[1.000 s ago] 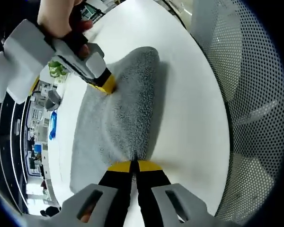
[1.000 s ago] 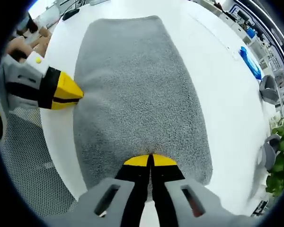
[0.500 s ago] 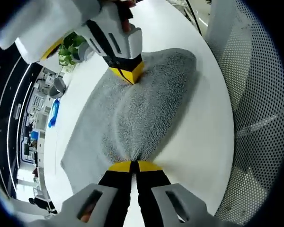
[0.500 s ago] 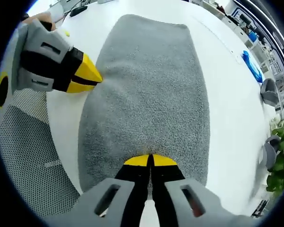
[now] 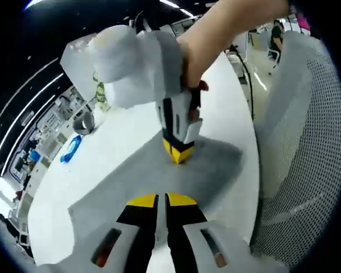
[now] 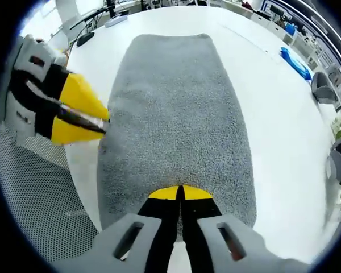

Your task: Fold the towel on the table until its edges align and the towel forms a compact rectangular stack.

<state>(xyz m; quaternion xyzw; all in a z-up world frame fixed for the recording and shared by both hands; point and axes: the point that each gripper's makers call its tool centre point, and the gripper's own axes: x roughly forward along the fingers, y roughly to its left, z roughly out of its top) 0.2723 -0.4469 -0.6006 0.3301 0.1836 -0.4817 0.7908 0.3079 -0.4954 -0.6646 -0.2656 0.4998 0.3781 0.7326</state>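
A grey towel (image 6: 179, 114) lies as a long flat strip on the round white table (image 6: 273, 102). My right gripper (image 6: 179, 194) is shut on the towel's near edge. In the left gripper view it points down onto the towel (image 5: 159, 173), its yellow tips (image 5: 179, 152) pressed together and a hand (image 5: 216, 40) around its body. My left gripper (image 5: 161, 200) hovers just above the towel with a narrow gap between its jaws. In the right gripper view it sits at the towel's left edge (image 6: 82, 114), jaws parted and nothing between them.
A mesh chair (image 6: 37, 216) stands close against the table edge, also seen in the left gripper view (image 5: 307, 148). A blue object (image 6: 295, 60) lies far across the table. Cables and a dark device (image 6: 96, 25) sit at the far end.
My left gripper's jaws have parted and let go of the towel's edge. The towel has settled flatter on the table. The right gripper has stayed shut on it and stands closer to the left one.
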